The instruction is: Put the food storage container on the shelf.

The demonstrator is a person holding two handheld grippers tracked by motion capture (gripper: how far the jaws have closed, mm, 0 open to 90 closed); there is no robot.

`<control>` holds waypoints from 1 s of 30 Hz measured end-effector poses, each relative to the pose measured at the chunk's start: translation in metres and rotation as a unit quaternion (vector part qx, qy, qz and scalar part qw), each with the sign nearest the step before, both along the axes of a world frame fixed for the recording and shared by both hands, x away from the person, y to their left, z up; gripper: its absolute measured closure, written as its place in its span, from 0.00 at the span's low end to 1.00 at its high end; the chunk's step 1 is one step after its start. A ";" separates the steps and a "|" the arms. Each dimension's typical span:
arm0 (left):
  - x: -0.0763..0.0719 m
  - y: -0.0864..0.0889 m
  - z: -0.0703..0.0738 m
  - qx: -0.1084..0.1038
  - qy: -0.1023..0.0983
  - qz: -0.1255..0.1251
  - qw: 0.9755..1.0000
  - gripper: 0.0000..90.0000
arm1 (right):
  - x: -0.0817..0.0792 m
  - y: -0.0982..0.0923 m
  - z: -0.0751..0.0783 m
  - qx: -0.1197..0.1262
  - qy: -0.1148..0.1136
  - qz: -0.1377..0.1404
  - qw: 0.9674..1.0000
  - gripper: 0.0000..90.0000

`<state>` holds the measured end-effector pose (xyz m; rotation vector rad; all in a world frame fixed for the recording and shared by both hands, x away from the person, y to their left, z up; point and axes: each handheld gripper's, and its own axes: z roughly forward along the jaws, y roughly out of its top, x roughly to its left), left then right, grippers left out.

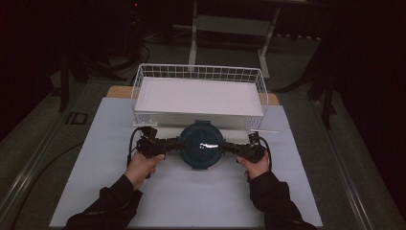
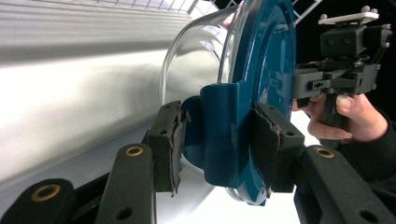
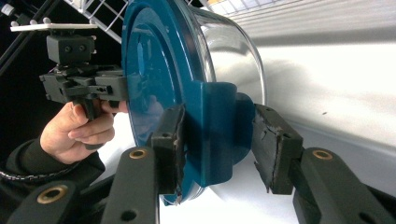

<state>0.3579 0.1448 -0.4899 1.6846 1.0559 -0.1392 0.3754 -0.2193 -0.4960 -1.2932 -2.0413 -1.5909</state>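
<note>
A round clear container with a dark blue lid (image 1: 201, 145) sits just in front of the wire basket, between my two grippers. My left gripper (image 1: 173, 143) comes in from the left and is shut on the lid's blue side latch (image 2: 222, 126), with a pad on each face of it. From the right, my right gripper (image 1: 231, 147) is shut on the opposite latch (image 3: 217, 126); its left pad presses the latch and its right pad (image 3: 273, 149) sits at the latch's back edge. The clear bowl (image 2: 196, 60) bulges under the lid toward the white tabletop.
A white wire basket (image 1: 143, 79) with a white liner stands right behind the container, close to it. The white table sheet (image 1: 191, 201) stretches toward the person. Dark floor, a white frame stand (image 1: 194, 33) and cables lie beyond the table.
</note>
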 end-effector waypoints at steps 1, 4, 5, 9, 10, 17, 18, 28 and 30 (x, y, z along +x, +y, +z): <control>0.003 -0.001 -0.001 -0.001 0.000 0.001 1.000 0.62 | 0.001 -0.001 -0.001 0.000 -0.001 0.000 1.000 0.63; 0.009 -0.002 -0.004 -0.004 -0.002 0.001 1.000 0.62 | 0.006 -0.002 -0.001 -0.005 -0.007 -0.005 1.000 0.63; 0.010 -0.002 -0.006 -0.006 0.000 0.003 1.000 0.62 | 0.008 -0.002 -0.002 -0.008 -0.012 -0.007 1.000 0.63; 0.016 -0.002 -0.012 -0.014 -0.010 0.007 1.000 0.62 | 0.014 -0.001 -0.004 -0.011 -0.013 -0.012 1.000 0.63; 0.018 -0.002 -0.013 -0.010 -0.015 0.004 1.000 0.62 | 0.015 -0.001 -0.005 -0.014 -0.014 -0.015 1.000 0.63; 0.025 -0.003 -0.022 0.000 -0.006 0.011 1.000 0.61 | 0.020 0.002 -0.013 -0.032 -0.022 -0.026 0.999 0.63; 0.025 -0.003 -0.022 -0.003 -0.005 0.013 1.000 0.61 | 0.021 0.002 -0.014 -0.029 -0.021 -0.027 0.999 0.63; 0.029 -0.002 -0.026 -0.006 -0.010 0.022 1.000 0.60 | 0.023 0.005 -0.013 -0.027 -0.017 -0.041 0.999 0.61; 0.030 -0.002 -0.026 -0.007 -0.011 0.023 1.000 0.60 | 0.025 0.003 -0.017 -0.024 -0.029 -0.042 0.998 0.61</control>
